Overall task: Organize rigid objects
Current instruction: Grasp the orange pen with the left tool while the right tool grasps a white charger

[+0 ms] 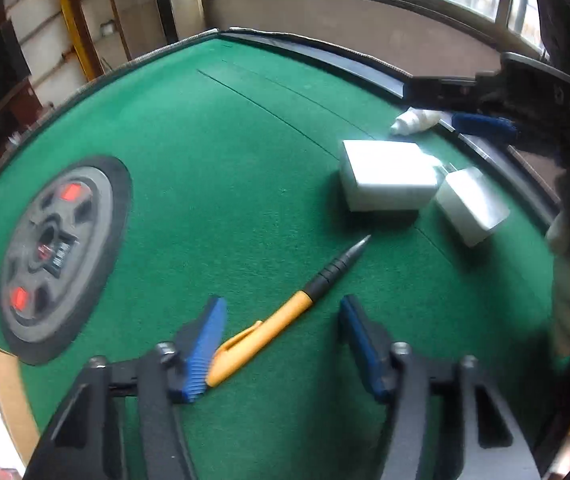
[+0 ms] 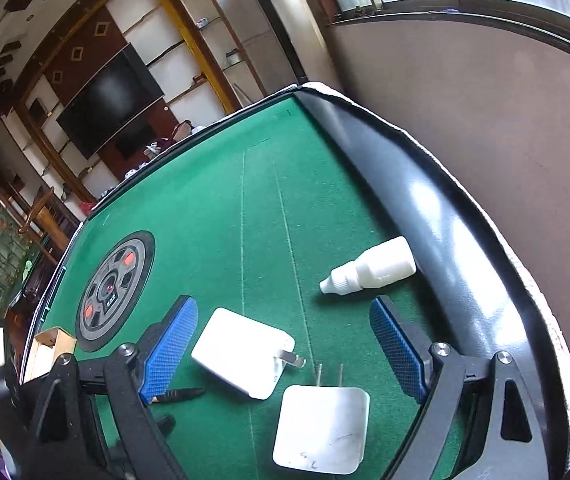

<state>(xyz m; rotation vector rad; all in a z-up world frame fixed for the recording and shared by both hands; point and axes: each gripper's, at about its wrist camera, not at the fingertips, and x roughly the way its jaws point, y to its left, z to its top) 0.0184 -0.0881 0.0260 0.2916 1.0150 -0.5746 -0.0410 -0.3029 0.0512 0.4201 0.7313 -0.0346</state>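
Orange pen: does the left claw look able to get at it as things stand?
Probably yes. The left claw is open, and the orange pen lies slanted on the green felt between its fingers, its clip end beside one blue pad. Nothing covers it; the two white chargers lie beyond its tip.

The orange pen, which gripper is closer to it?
Left. The left gripper is open around the orange pen; the right gripper is over the white chargers, pen tip beside its finger.

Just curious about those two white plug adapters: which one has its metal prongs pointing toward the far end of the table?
The rounded-corner white charger nearest the right gripper; the other white charger's prongs point sideways.
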